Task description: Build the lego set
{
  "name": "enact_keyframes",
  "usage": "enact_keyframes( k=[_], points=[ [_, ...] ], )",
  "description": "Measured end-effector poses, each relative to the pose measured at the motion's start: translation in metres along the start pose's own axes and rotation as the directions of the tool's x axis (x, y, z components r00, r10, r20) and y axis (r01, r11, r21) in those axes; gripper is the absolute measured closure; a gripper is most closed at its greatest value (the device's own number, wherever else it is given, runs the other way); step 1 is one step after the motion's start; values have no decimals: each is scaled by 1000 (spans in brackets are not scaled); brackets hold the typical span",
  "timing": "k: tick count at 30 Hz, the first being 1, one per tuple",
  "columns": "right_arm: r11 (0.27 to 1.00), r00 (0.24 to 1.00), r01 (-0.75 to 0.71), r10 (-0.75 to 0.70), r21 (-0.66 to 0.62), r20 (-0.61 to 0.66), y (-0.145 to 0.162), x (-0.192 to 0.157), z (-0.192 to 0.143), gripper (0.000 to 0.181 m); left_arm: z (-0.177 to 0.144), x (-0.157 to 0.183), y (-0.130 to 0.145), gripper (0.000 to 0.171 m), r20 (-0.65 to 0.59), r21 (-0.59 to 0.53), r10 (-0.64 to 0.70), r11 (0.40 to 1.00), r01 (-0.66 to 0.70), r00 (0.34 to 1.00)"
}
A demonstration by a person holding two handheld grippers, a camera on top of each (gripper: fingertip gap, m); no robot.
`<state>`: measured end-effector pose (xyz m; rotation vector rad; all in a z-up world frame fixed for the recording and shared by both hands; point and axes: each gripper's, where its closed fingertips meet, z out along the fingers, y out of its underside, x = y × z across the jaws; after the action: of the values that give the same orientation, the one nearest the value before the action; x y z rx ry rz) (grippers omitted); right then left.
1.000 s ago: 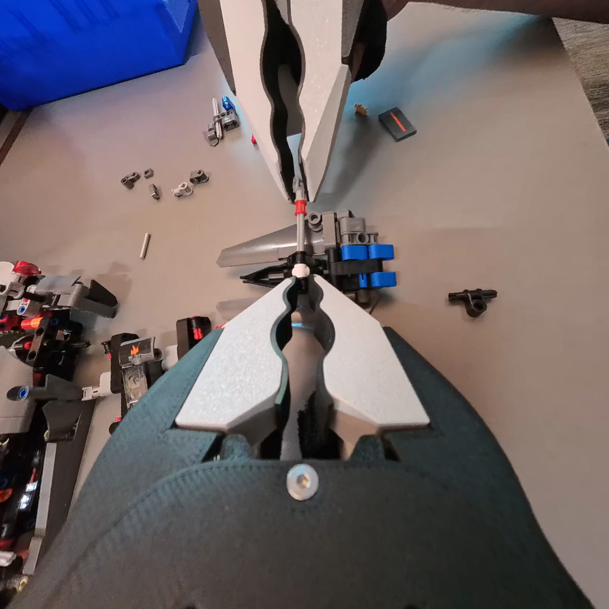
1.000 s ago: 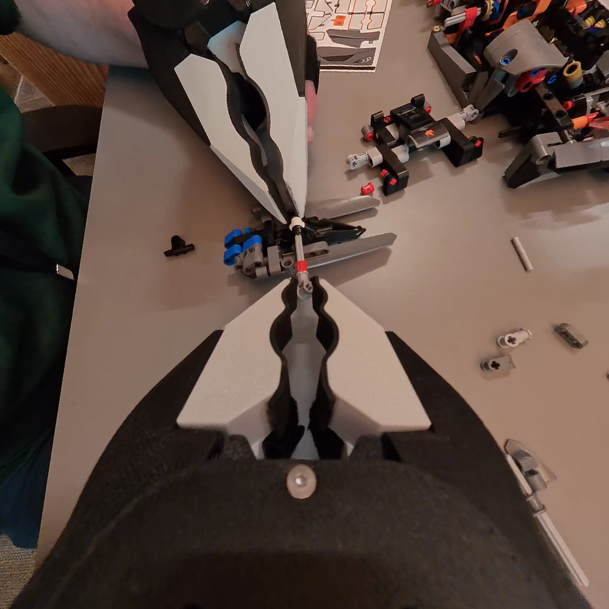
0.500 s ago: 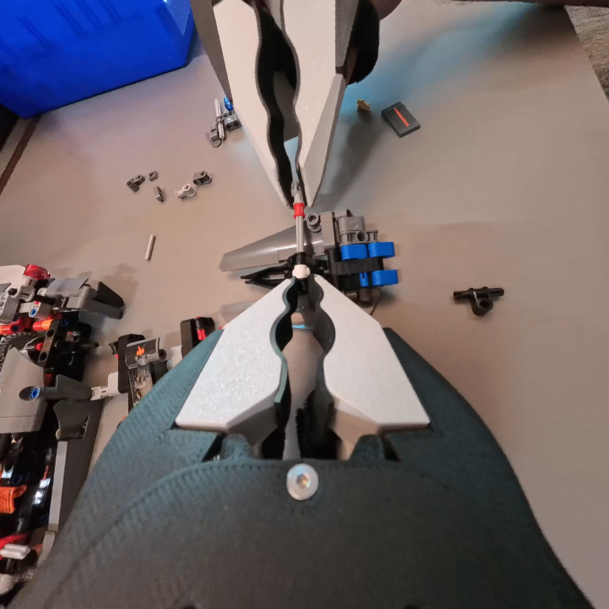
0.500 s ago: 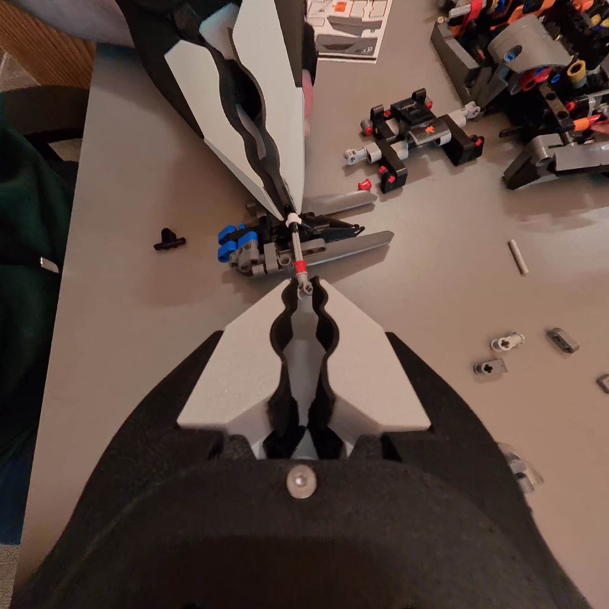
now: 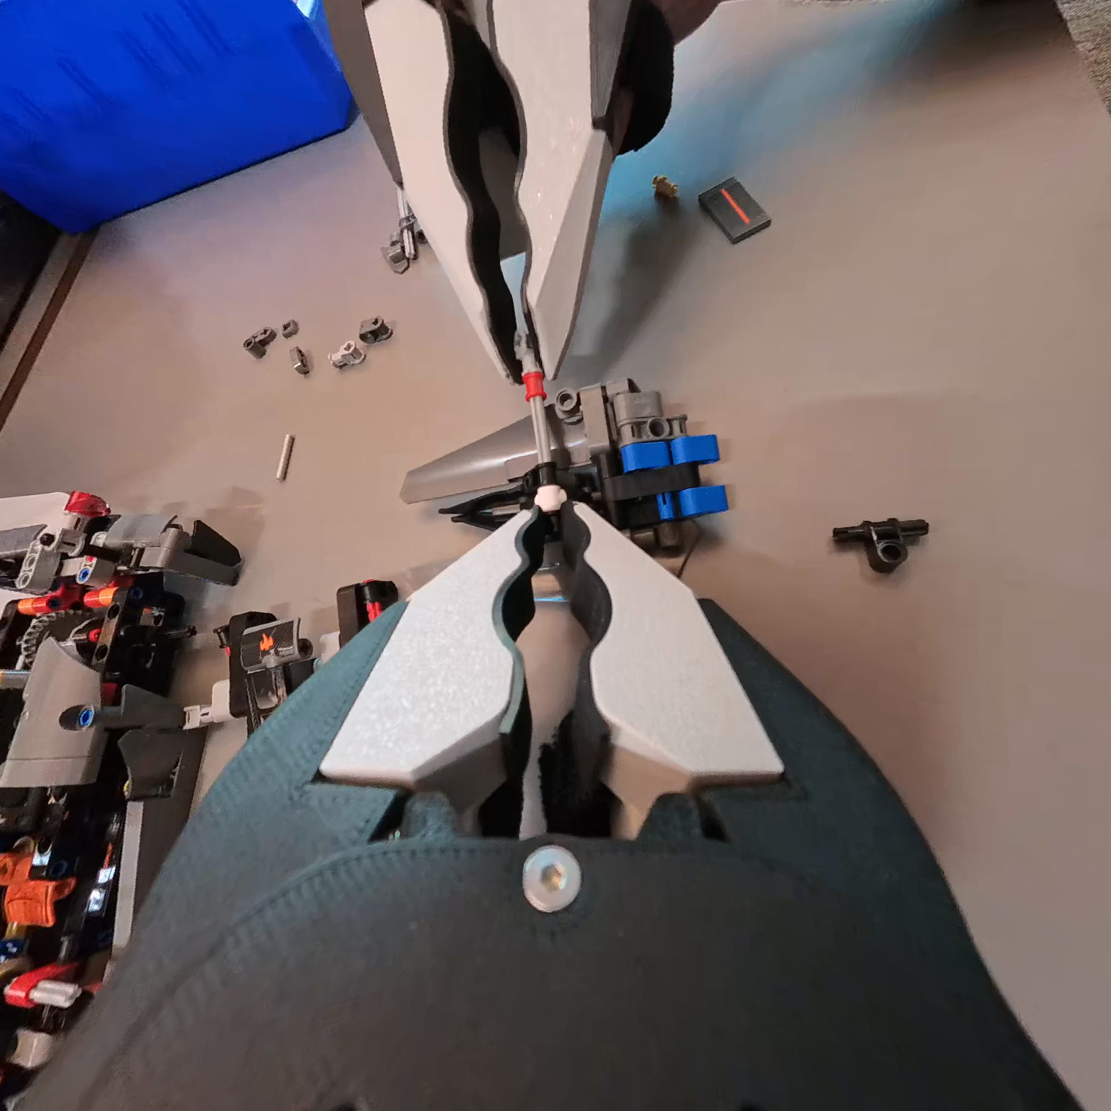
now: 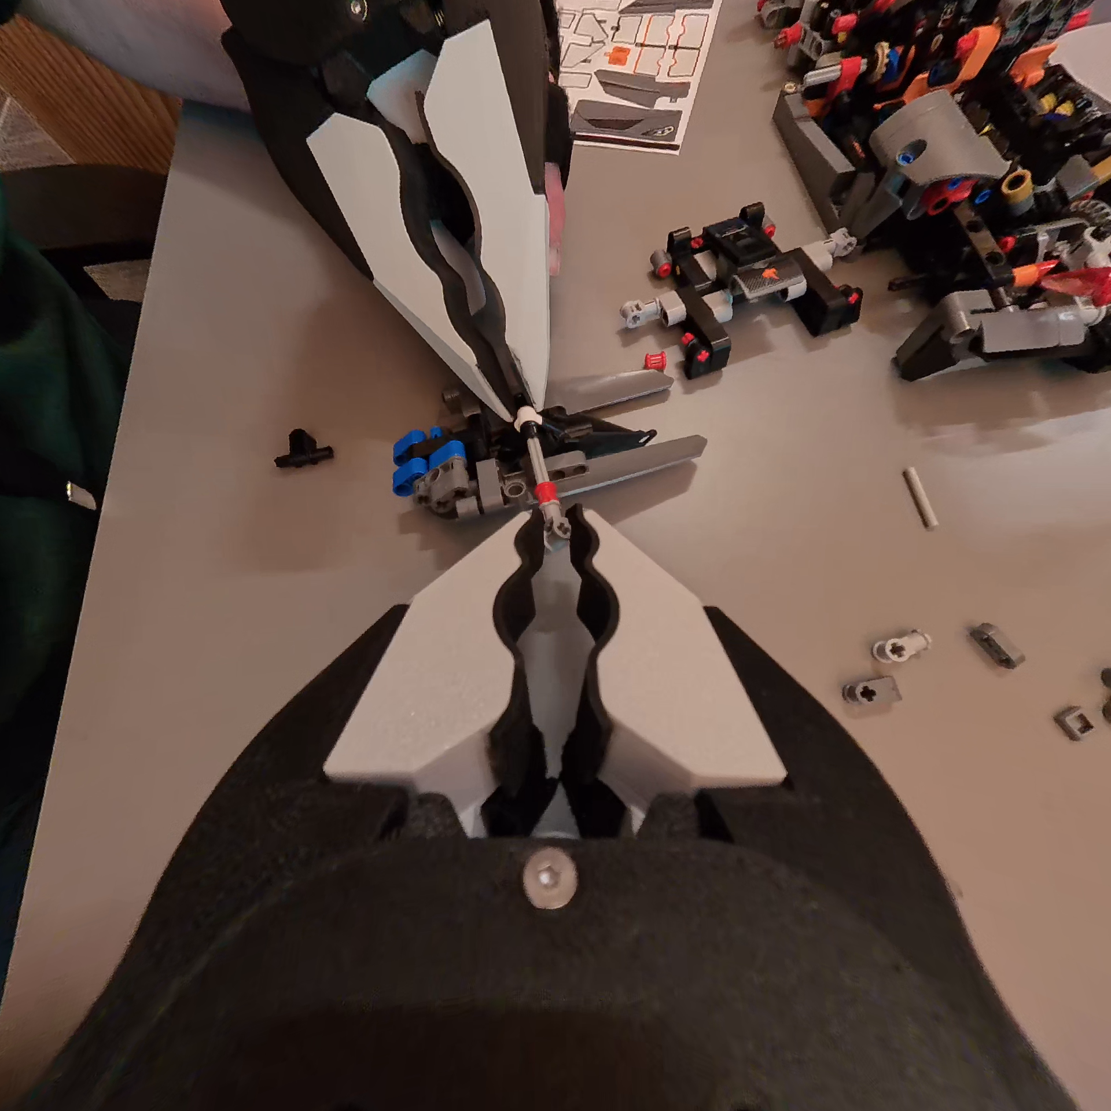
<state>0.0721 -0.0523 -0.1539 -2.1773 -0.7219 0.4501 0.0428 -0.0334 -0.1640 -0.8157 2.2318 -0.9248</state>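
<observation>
A thin grey axle (image 5: 541, 433) with a red bush (image 5: 534, 386) and a white end is held between both grippers over a grey, black and blue sub-assembly (image 5: 667, 469) lying on the table. My left gripper (image 5: 550, 517) is shut on the axle's white end. My right gripper (image 5: 524, 361) comes in from above and is shut on its grey end. In the right wrist view, my right gripper (image 6: 556, 524) grips the grey end of the axle (image 6: 537, 460), the left gripper (image 6: 524, 410) holds the far end, and the sub-assembly (image 6: 463, 478) lies below. Whether the axle touches it I cannot tell.
A black connector (image 5: 881, 536) lies right of the sub-assembly. A dark tile with a red stripe (image 5: 733, 207), small grey pieces (image 5: 345, 355) and a short white rod (image 5: 287, 457) lie around. The large model (image 6: 962, 180), a black sub-assembly (image 6: 751, 282), a sticker sheet (image 6: 637, 72) and a blue bin (image 5: 150, 90) border the area. My hands' fingertips stand some 5 cm from each other. The black connector (image 5: 881, 536) is about 9 cm from my left fingertips. The right camera catches it too, in the right wrist view (image 6: 303, 446).
Both grippers keep their hold on the axle's ends. The pair has drifted only slightly over the sub-assembly; nothing was let go or picked up.
</observation>
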Motion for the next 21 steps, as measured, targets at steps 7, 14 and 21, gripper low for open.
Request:
enact_keyframes(
  k=[7, 14, 21],
  points=[
    [999, 1000, 25, -25, 27, 3, -10, -3, -3, 175, 0, 0, 1, 169, 13, -7, 13, 1000, -13, 1000],
    [999, 999, 33, -33, -4, -11, -5, 0, -1, 175, 1, -1, 1, 168, 24, -7, 22, 1000, -22, 999],
    [1000, 1000, 14, -14, -18, -9, 7, 5, 0, 175, 3, -1, -3, 168, 26, 10, 23, 1000, -23, 999]
  ],
)
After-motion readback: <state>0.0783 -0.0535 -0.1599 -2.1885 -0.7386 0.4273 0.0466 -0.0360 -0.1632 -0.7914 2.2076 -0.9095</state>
